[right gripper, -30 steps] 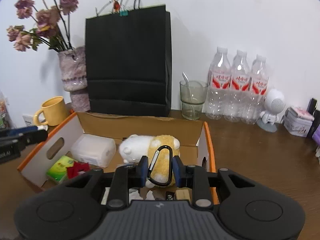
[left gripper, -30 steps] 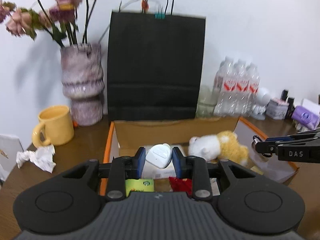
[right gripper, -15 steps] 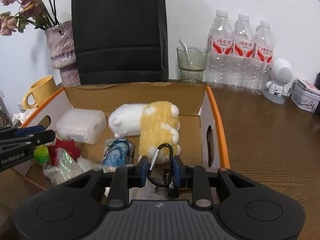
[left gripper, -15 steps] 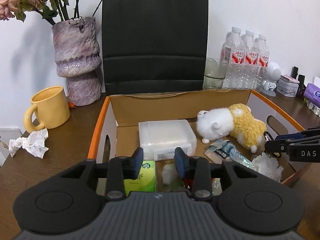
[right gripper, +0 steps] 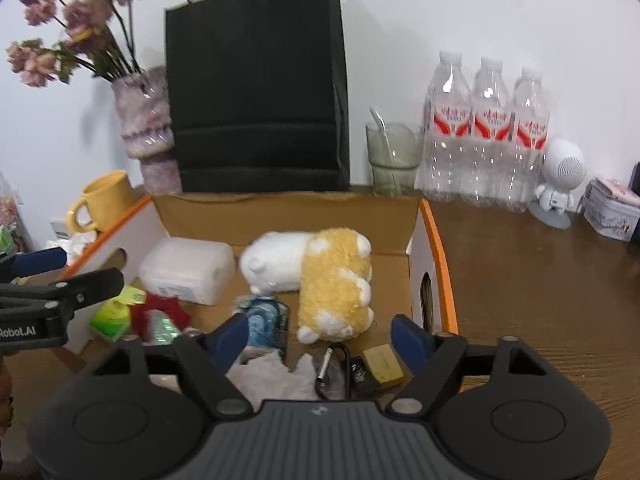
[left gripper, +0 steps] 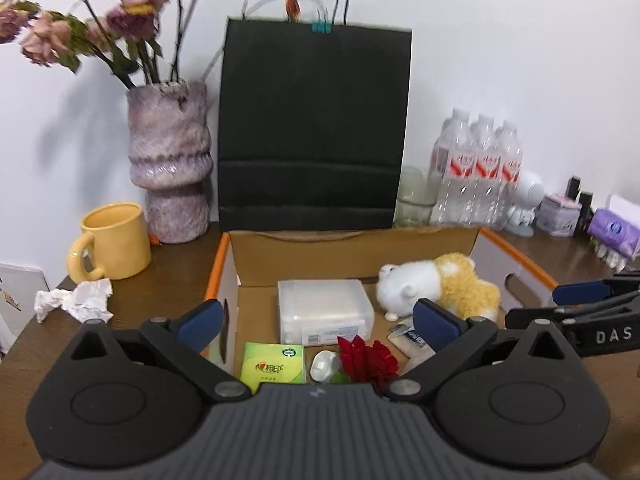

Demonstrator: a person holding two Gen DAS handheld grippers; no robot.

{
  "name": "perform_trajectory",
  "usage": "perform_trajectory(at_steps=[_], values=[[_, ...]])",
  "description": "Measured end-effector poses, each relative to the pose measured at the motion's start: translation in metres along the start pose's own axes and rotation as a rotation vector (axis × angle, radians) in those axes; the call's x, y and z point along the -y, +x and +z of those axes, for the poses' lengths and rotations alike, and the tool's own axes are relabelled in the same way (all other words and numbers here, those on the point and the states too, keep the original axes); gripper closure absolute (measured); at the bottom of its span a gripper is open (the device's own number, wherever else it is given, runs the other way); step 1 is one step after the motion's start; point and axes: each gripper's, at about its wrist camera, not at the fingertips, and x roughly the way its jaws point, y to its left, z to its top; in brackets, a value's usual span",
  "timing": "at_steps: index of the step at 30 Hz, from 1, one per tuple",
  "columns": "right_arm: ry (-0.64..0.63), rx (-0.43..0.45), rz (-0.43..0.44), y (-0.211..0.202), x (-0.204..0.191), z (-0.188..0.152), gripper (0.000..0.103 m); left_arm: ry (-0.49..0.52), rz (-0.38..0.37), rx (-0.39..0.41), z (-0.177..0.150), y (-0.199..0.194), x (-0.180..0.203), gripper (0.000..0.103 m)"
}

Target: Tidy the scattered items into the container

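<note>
The cardboard box (left gripper: 218,264) with an orange rim holds a white-and-yellow plush toy (left gripper: 436,286), a clear plastic case (left gripper: 324,312), a green tissue pack (left gripper: 274,368) and a red flower (left gripper: 368,360). My left gripper (left gripper: 316,320) hovers over the box's near left corner, its jaws opening wide with nothing between them. A small white object (left gripper: 324,365) lies on the box floor below it. My right gripper (right gripper: 320,336) is over the box's near right corner (right gripper: 438,248), jaws also opening and empty. Under it a black carabiner (right gripper: 332,364) lies loose beside a yellow block (right gripper: 382,364).
Crumpled paper (left gripper: 76,304) lies on the wooden table left of the box, near a yellow mug (left gripper: 112,242). Behind the box stand a vase (left gripper: 170,160), a black paper bag (left gripper: 316,128), a glass (right gripper: 394,160) and water bottles (right gripper: 488,136). Small items line the right.
Both grippers went from shut to open. The left let go of the small white object, the right let go of the carabiner; both things now lie in the box.
</note>
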Motion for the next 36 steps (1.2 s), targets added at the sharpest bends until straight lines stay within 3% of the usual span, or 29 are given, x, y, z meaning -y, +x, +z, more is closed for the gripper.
perform_trajectory(at_steps=[4,7,16,22,26,31,34,36], values=[[-0.032,0.041,0.038,-0.034,-0.009,-0.007,0.018,0.021,-0.004,0.026,-0.008,-0.035,-0.008,0.000],[-0.058,0.049,0.069,-0.059,-0.018,-0.023,0.016,0.026,-0.005,-0.001,-0.026,-0.058,-0.015,0.000],[-0.114,-0.112,0.180,-0.077,-0.056,-0.091,0.017,-0.004,-0.058,-0.145,-0.083,-0.096,-0.020,0.000],[-0.170,-0.156,0.184,-0.074,-0.081,-0.109,0.020,0.008,-0.116,-0.199,-0.102,-0.104,-0.002,0.002],[-0.190,-0.183,0.154,-0.073,-0.084,-0.121,0.028,0.021,-0.139,-0.232,-0.108,-0.100,0.014,0.020],[-0.168,-0.165,0.121,-0.078,-0.071,-0.127,0.029,0.050,-0.139,-0.265,-0.111,-0.088,0.025,0.039],[-0.174,-0.160,0.131,-0.081,-0.066,-0.130,0.030,0.103,-0.134,-0.268,-0.117,-0.085,0.034,0.042],[-0.179,-0.155,0.137,-0.083,-0.064,-0.132,0.030,0.145,-0.134,-0.255,-0.119,-0.086,0.041,0.053]])
